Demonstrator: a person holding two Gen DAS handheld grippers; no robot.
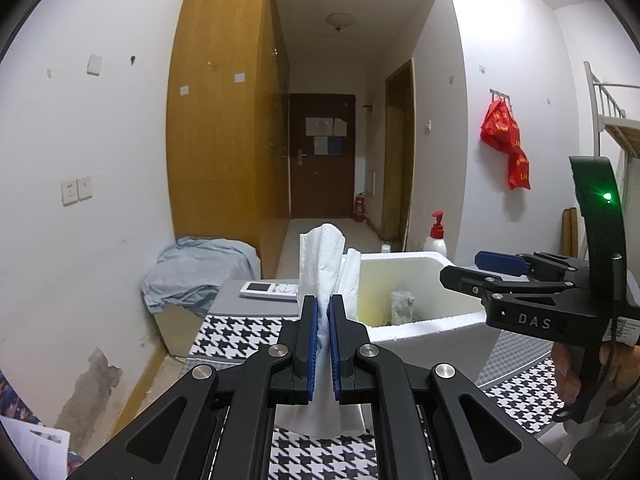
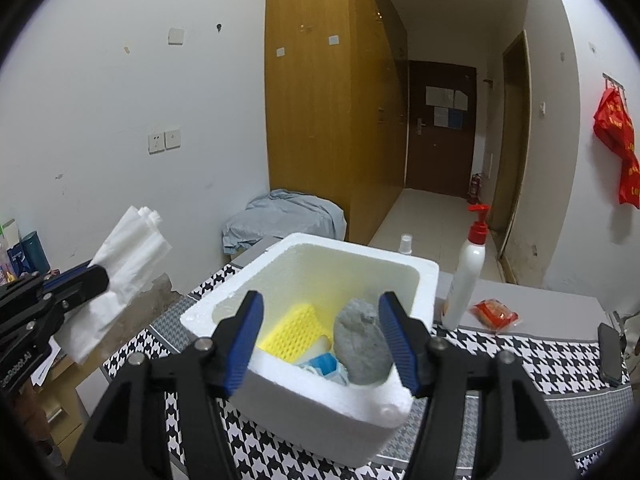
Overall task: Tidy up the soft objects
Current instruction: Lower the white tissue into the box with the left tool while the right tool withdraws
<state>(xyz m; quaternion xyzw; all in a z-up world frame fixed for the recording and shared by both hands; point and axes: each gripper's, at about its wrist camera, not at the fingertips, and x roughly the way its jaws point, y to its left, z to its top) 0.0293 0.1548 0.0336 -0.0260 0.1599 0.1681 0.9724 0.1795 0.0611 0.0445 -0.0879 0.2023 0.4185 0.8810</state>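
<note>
Left gripper: my left gripper is clamped tight on a folded white tissue, whose top stands up above the blue pads and whose lower edge hangs below them
Left gripper from the other side: my left gripper shows at the left edge of the right camera, with the tissue fanned out past it, up in the air and left of the box
Right gripper: my right gripper stands about half open with nothing pressed between the pads; it hovers over the near edge of the foam box
Right gripper seen from the left: it reaches in from the right over the box, and my hand grips its handle
Box contents: a grey sponge-like lump leans upright at the right, a yellow mesh pad lies at the left, and something blue and white sits at the near wall between them
Table: the box rests on a black-and-white houndstooth cloth
Beside the box: a white pump bottle with a red top stands just right of it, a red packet lies near the bottle, and a dark phone lies at the far right
Far end of table: a white remote lies behind the tissue
Beyond the table: a pale blue cloth is heaped on a low cabinet against the wooden wardrobe
</note>
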